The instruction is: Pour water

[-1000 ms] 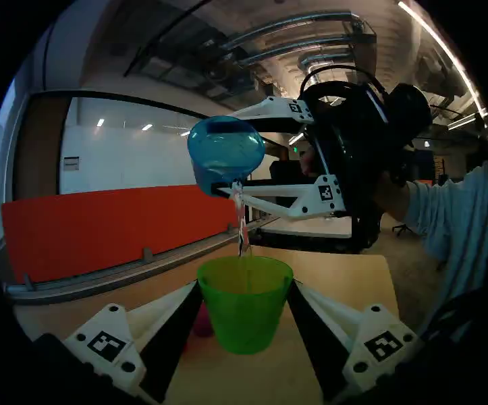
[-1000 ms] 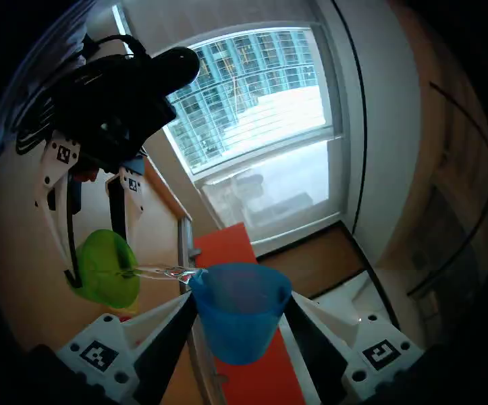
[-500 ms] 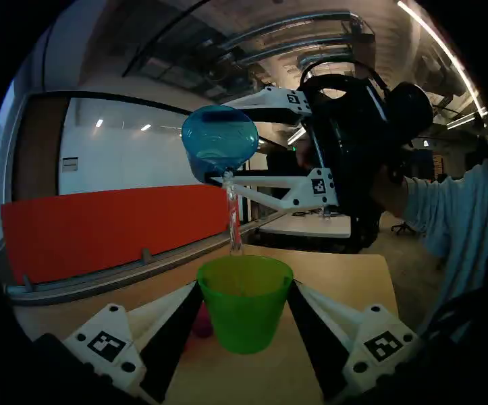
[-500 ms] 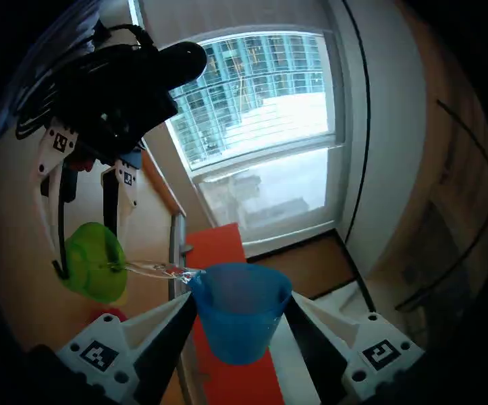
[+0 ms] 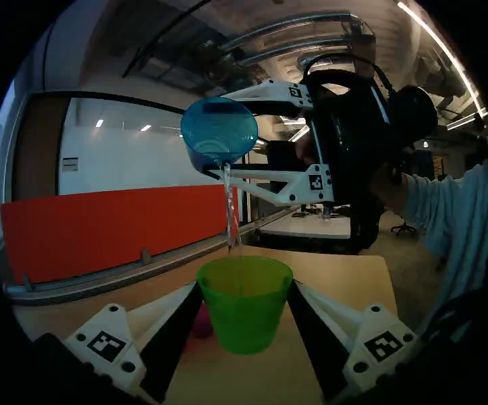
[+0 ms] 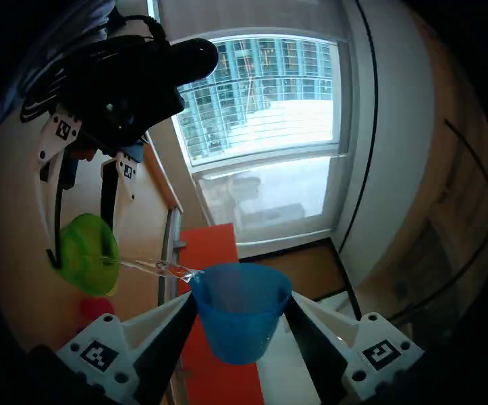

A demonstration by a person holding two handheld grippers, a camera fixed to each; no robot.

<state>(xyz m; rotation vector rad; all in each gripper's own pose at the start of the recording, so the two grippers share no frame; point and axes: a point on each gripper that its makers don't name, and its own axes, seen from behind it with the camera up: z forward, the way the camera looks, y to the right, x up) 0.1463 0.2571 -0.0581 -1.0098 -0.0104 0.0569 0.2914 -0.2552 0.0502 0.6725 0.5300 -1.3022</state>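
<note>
Since a second ago the blue cup (image 5: 219,131) has drifted a little to the left and up in the left gripper view, and the water stream (image 5: 229,209) now drops toward the far left edge of the green cup (image 5: 245,310) rather than its middle. Both fingers of the right gripper (image 6: 240,317) press on the blue cup's sides, holding it tipped well over with its mouth turned down toward the green cup, high above the wooden table (image 5: 338,270). In the same way the left gripper (image 5: 244,297) is closed partway onto the green cup, a finger on each side, keeping it upright just over the near part of the table. In the right gripper view the thin stream leaves the blue cup's lip and reaches the green cup's open mouth. A small pink object (image 5: 202,322) lies on the table just left of the green cup. An orange panel (image 5: 109,226) runs along the far left, and a light sleeve (image 5: 459,216) shows at the right
</note>
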